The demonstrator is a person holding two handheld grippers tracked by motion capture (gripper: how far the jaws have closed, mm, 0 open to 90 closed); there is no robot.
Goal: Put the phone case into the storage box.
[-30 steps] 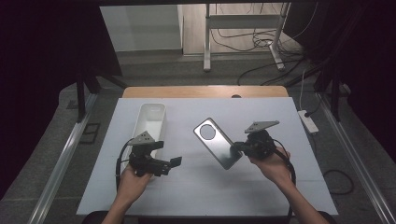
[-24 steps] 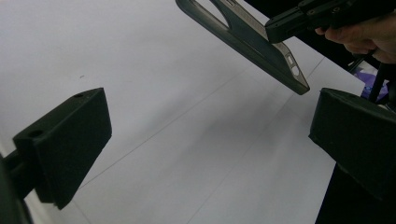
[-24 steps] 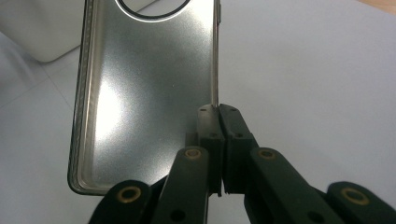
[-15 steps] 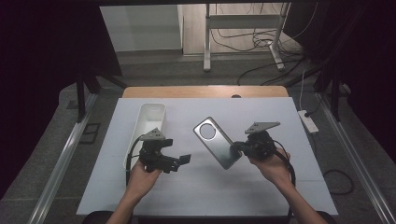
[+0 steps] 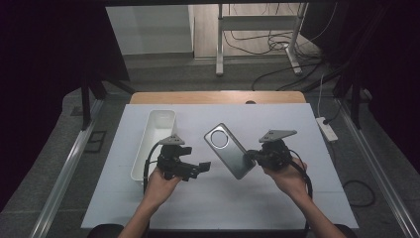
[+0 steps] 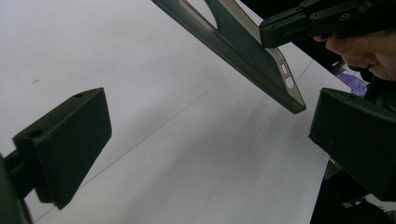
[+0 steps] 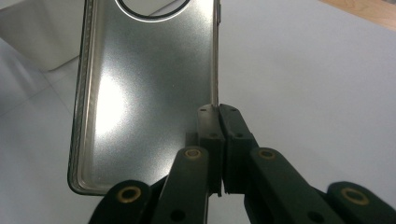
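A grey phone case (image 5: 229, 149) with a round camera hole hangs tilted over the middle of the white table (image 5: 208, 208). My right gripper (image 5: 251, 155) is shut on the case's long edge near its lower corner; the right gripper view shows the case (image 7: 144, 84) with the jaws pinched on its rim (image 7: 218, 116). My left gripper (image 5: 203, 166) stands open just left of the case, pointing at it. In the left gripper view the case's lower corner (image 6: 261, 60) floats above and between the two wide-apart pads (image 6: 70, 140), without touching them.
A long white tray (image 5: 154, 141) lies at the left of the table, just behind my left hand. A wooden edge (image 5: 218, 97) runs along the table's far side. Cables and a power strip (image 5: 327, 128) lie on the floor to the right.
My left gripper has moved right, toward the case's lower end. The right gripper and the case have stayed in place.
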